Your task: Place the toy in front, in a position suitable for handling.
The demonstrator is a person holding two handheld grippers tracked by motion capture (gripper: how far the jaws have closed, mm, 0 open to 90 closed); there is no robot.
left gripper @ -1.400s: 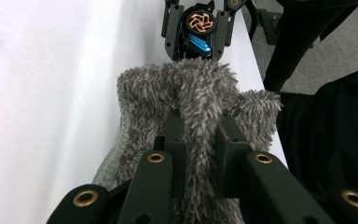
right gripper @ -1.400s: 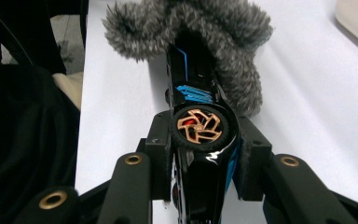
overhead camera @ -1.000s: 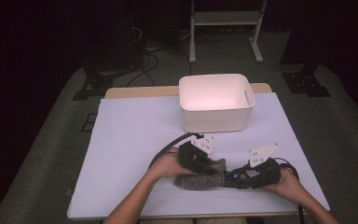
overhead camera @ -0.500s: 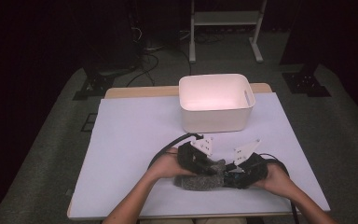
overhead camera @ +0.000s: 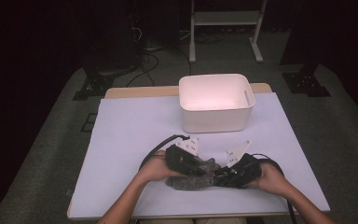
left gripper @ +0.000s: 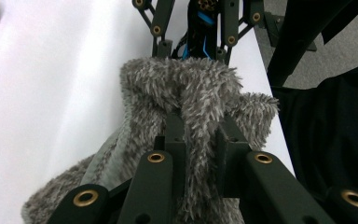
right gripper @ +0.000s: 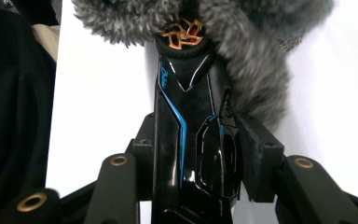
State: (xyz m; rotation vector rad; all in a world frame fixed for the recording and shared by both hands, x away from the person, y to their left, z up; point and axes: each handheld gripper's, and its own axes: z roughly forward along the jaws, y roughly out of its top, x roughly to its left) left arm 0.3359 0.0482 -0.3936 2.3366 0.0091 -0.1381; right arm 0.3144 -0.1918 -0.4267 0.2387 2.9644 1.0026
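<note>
1. My right gripper [overhead camera: 227, 173] had slid sideways across the table [overhead camera: 130, 130] and come in closer to the fluffy grey bag [overhead camera: 192, 182] than it was a second before.
2. Its jaws had just been closing, with the shiny black gadget [right gripper: 186, 116] between them. In the right gripper view both pads pressed on the gadget's sides, so I judged it was gripped.
3. My left gripper [left gripper: 198, 140] was clenched on a fold of the bag's fluffy edge. The fur poked up between the two jaws, and the gripper held the bag's mouth up.
4. This told me the job was close to its main step: pushing the gadget into the bag.
5. The gadget's front end (the part with a small gold and red wheel) was right at the fur, touching it or just inside. I could not tell which.
6. The bag lay near my side of the table, between my two hands. The gadget stuck straight out past my right jaws toward it.
7. The white box [overhead camera: 214, 116] stood well apart, farther back.
</note>
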